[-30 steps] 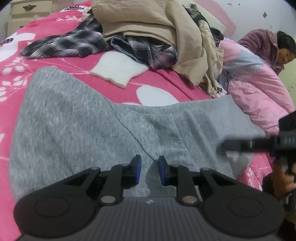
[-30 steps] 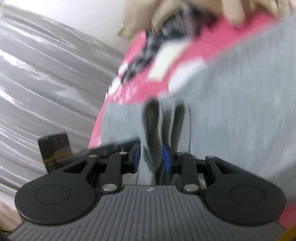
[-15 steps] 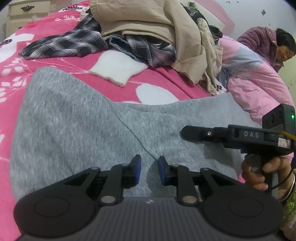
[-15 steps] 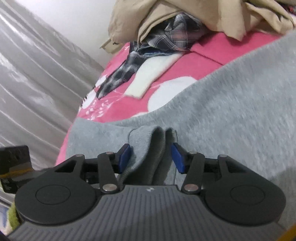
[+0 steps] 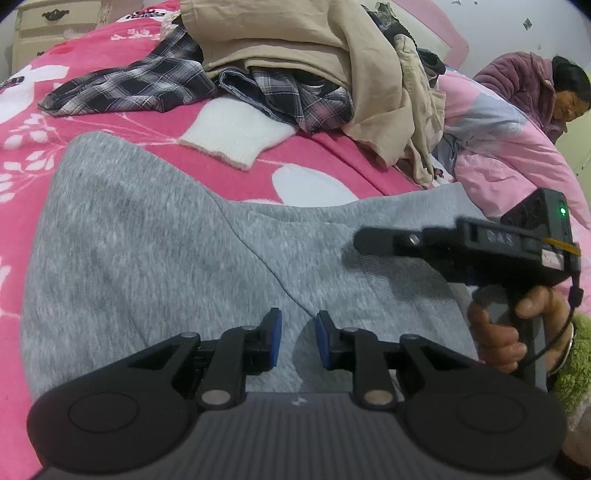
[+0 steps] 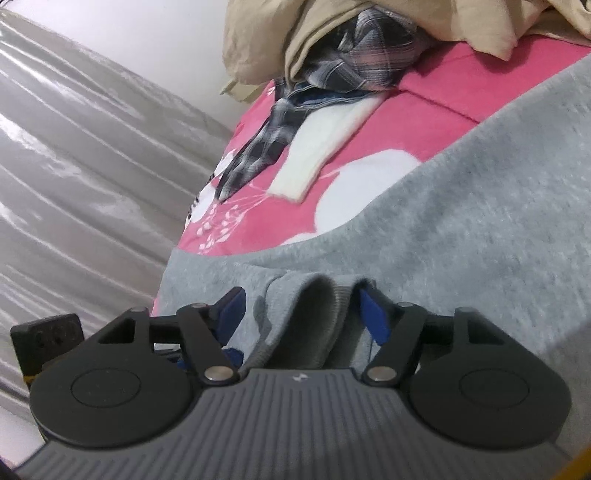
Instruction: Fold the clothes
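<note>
One grey sweatshirt [image 5: 155, 258] under both: left hand-held gripper [image 5: 297, 341] pinching fold, right hand-held gripper [image 6: 306, 314] jaws just opening, cuff loose between. Ahead: one clothes pile [image 5: 295, 62], pink floral bed [image 5: 325, 147].

A home bedroom: a bed [image 5: 332, 162] under a pink floral blanket carries a heap of clothes [image 5: 295, 55], a cream chest of drawers [image 5: 48, 26] stands behind it beside a pale wall [image 5: 498, 26], and a person [image 5: 535, 92] in a quilted purple jacket sits at the far side.
</note>
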`<state>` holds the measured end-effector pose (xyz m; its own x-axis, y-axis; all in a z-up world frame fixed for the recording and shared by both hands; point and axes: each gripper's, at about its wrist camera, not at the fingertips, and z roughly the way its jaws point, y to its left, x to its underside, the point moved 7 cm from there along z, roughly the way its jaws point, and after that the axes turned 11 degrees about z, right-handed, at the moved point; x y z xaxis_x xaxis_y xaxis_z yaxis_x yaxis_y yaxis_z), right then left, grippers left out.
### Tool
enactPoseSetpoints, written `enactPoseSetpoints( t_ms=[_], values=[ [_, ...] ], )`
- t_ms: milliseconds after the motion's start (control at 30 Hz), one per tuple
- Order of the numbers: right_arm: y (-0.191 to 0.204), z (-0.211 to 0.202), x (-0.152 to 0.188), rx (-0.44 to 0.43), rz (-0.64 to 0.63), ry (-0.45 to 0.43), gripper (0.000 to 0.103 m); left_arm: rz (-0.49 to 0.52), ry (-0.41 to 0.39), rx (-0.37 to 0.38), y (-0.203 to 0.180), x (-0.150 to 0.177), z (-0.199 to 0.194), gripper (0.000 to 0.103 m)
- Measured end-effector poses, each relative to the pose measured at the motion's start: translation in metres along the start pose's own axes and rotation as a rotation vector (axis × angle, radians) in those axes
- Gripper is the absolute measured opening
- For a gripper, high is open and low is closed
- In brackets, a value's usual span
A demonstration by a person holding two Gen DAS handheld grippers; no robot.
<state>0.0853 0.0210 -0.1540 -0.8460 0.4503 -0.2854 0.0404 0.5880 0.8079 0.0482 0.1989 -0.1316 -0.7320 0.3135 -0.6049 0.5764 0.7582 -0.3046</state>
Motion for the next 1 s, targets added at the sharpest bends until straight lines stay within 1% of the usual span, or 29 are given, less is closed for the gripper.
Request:
enactPoseSetpoints(
  t_ms=[100, 167, 200, 233, 267, 300, 333, 400, 433, 533, 600, 633, 700, 767, 800, 867, 933, 1000],
  values=[
    [0.003, -0.004, 0.012, -0.058, -0.005, 0.07, 0.066, -0.003, 0.0, 0.002, 0.001, 0.001, 0.0, 0.022],
    [0.003, -0.004, 0.016, -0.088, 0.003, 0.085, 0.065, -0.001, -0.001, 0.002, 0.001, 0.001, 0.0, 0.022],
    [0.002, -0.003, 0.018, -0.101, 0.009, 0.088, 0.06, -0.001, -0.001, 0.002, 0.001, 0.001, 0.0, 0.022],
    [0.001, -0.001, 0.017, -0.106, 0.023, 0.09, 0.047, -0.002, -0.001, 0.002, 0.002, 0.001, 0.0, 0.022],
    [-0.001, 0.003, 0.016, -0.103, 0.044, 0.094, 0.04, -0.003, -0.002, 0.002, 0.002, 0.001, 0.0, 0.022],
    [-0.003, 0.007, 0.015, -0.097, 0.065, 0.099, 0.028, -0.003, -0.003, 0.001, 0.001, 0.001, 0.0, 0.023],
    [-0.003, 0.011, 0.014, -0.097, 0.08, 0.107, 0.022, -0.002, -0.005, 0.0, 0.001, 0.001, -0.001, 0.026],
    [0.002, 0.015, 0.017, -0.085, 0.063, 0.11, 0.019, 0.015, -0.02, 0.006, -0.003, -0.001, -0.004, 0.035],
    [0.006, 0.014, 0.018, -0.066, 0.038, 0.101, 0.017, 0.033, -0.03, 0.005, -0.006, -0.002, -0.006, 0.037],
    [0.015, 0.01, 0.019, -0.005, 0.008, 0.07, 0.013, 0.064, -0.078, 0.025, -0.01, -0.006, -0.014, 0.037],
    [0.021, 0.004, 0.016, 0.025, -0.01, 0.047, 0.013, 0.037, -0.145, 0.039, -0.003, -0.011, -0.027, 0.037],
    [0.025, 0.0, 0.014, 0.035, -0.021, 0.032, 0.013, 0.007, -0.196, 0.037, 0.004, -0.014, -0.037, 0.037],
    [0.032, -0.012, 0.007, 0.051, -0.051, 0.0, 0.012, -0.088, -0.303, 0.038, 0.023, -0.019, -0.057, 0.037],
    [0.035, -0.025, -0.002, 0.074, -0.076, -0.03, 0.012, -0.196, -0.375, 0.052, 0.044, -0.022, -0.07, 0.037],
    [0.034, -0.034, -0.007, 0.093, -0.09, -0.041, 0.012, -0.24, -0.396, 0.049, 0.054, -0.023, -0.075, 0.037],
    [0.032, -0.05, -0.016, 0.134, -0.118, -0.061, 0.012, -0.31, -0.421, 0.047, 0.069, -0.022, -0.081, 0.037],
    [0.027, -0.068, -0.025, 0.186, -0.15, -0.077, 0.012, -0.345, -0.42, 0.048, 0.075, -0.021, -0.081, 0.037],
    [0.02, -0.086, -0.032, 0.241, -0.177, -0.092, 0.012, -0.335, -0.382, 0.038, 0.074, -0.021, -0.074, 0.038]
  ],
)
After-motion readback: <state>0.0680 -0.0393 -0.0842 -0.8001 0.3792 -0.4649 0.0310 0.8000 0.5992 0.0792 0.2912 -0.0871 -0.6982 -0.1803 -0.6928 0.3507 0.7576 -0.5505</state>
